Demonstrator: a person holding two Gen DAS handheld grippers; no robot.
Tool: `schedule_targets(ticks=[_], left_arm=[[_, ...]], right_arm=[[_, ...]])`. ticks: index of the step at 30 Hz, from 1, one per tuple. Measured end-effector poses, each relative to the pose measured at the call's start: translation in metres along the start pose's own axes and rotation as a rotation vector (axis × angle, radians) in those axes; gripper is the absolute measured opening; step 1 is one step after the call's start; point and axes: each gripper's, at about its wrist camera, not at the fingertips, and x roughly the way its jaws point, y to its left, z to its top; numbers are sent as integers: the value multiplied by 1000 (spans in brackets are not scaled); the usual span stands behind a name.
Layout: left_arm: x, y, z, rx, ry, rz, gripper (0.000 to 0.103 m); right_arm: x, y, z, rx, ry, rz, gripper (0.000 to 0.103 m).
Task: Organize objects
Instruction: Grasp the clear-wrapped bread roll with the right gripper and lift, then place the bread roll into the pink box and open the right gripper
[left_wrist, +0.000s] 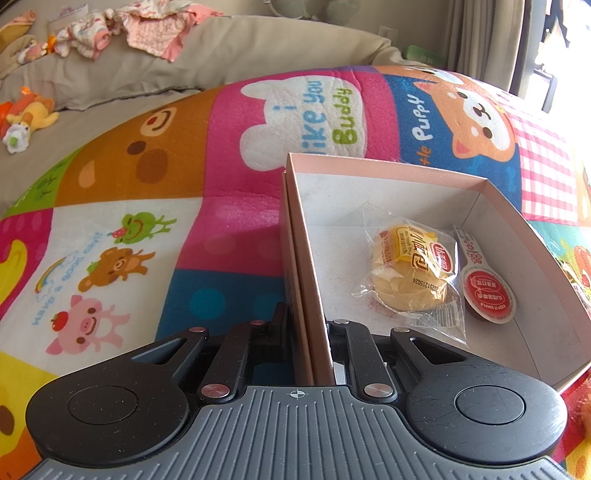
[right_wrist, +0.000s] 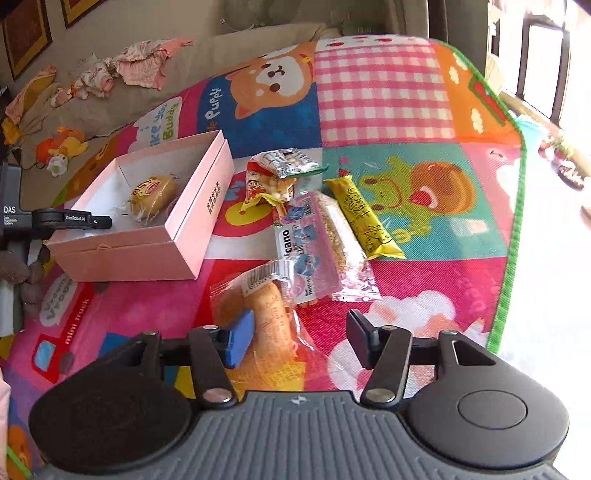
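The pink box sits on the play mat, toward the mat's left side in the right wrist view, open at the top, its white interior exposed.

Box contents, left wrist view:
- A wrapped bun in clear film lies on the box floor, near the right wall.
- A small sealed cup with a red lid lies just right of the bun, touching its wrapper, against the right wall.

Left gripper: the fingers are closed down onto the left wall of the box, one finger outside the wall and one inside, with the wall pinched between them. In the right wrist view the same gripper enters from the left edge and reaches over the box's near left corner.

Loose items on the mat, right of the box, right wrist view, left to right:
- A long bread roll in clear wrap, nearest the camera.
- A red and green snack bag, farther back, near the box's far right corner.
- A pink packet with a clear sesame bar pack against its right side.
- A yellow bar, lying diagonally, just right of the sesame bar pack.

Right gripper: the fingers are spread wide and hold nothing. The left finger, with a blue pad, overlaps the near end of the bread roll; contact cannot be determined. The right finger is over bare mat.

Beyond the mat's far left edge, a sofa carries crumpled clothes and a plush toy.
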Motion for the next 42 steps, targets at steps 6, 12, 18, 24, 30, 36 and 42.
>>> schedule_targets(ticks=[6,12,18,24,30,36,42], left_arm=[[0,0,0,0,0,0,14],[0,0,0,1,0,0,14],[0,0,0,1,0,0,14],[0,0,0,0,0,0,14],[-1,0,-1,-6,0,-9,14],[-1,-1,-2,-2,-5,-5,14],[-1,-2,-2,-6,-4,-10,15]], right_arm=[[-10,42,-12,-241,-94,-78,77],[11,73,-20,-386,-85,-92,77],[24,47,-17,-248,9,-51,65],[-3,45,-16,-161,106,129,57],[-29,78,0,-191,157,304,56],[-53,111,57,-257,-67,310,56],[-21,127,108,-204,-179,280,56]])
